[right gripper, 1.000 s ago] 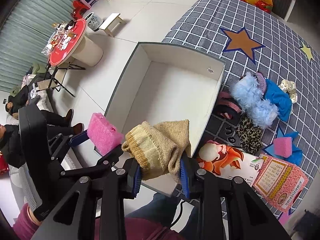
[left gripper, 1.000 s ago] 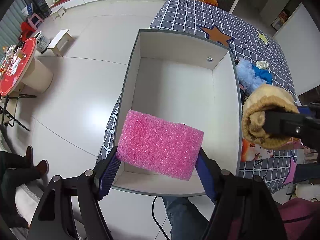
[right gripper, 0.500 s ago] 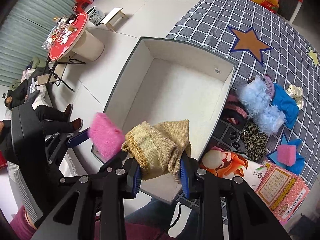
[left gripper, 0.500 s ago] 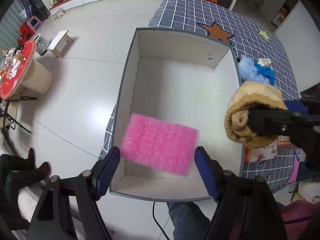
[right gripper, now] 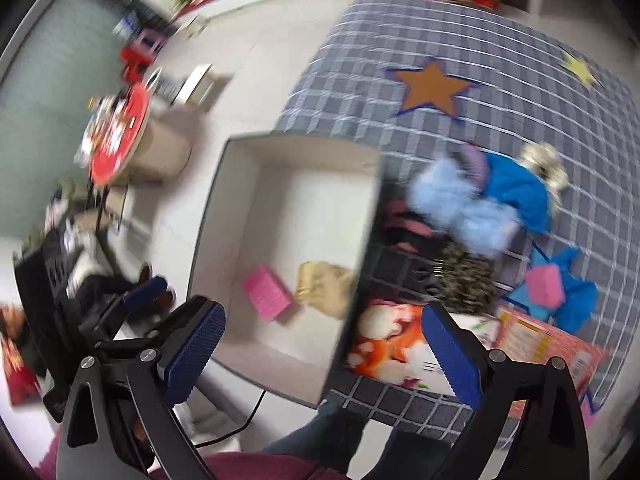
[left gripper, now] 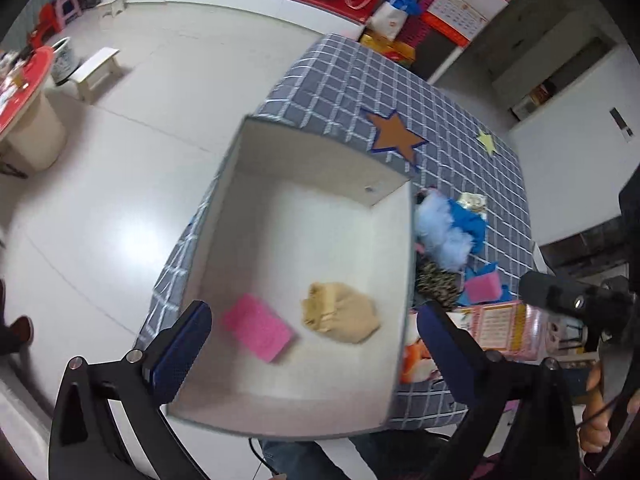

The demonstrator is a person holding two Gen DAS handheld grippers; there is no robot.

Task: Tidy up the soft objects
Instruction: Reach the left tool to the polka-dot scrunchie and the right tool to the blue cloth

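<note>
**Left wrist view: both tools hanging open over the box, two soft items lying inside**

Left wrist view is showing the left tool (left gripper: 312,328) standing wide open at the bottom of the frame, its blue-padded fingers (left gripper: 182,344) gripping nothing. Between and beyond them, the white box (left gripper: 224,240) is filling the centre of the frame, sitting on the grey checked tabletop (left gripper: 460,128). A pink sponge (left gripper: 258,333) is lying on the box floor at lower centre, and a tan knitted hat (left gripper: 340,318) is lying crumpled just to its right, near the right wall. The two are sitting close together, apart from each other in this view.

Right of the box, more soft things are lying on the tabletop: a light blue fluffy item (left gripper: 438,232), a blue cloth (left gripper: 468,224), a leopard-print piece (left gripper: 436,284) and a second pink sponge (left gripper: 483,289). A pink printed carton (left gripper: 504,326) is lying at lower right.

Right wrist view, blurred by motion, is showing the right tool (right gripper: 320,344) also gaping open and carrying nothing. The box is sitting at centre left of this frame, with the pink sponge and the tan knitted hat lying at its near end, seeming to touch here. The fluffy item and blue cloth are lying at centre right.
</note>
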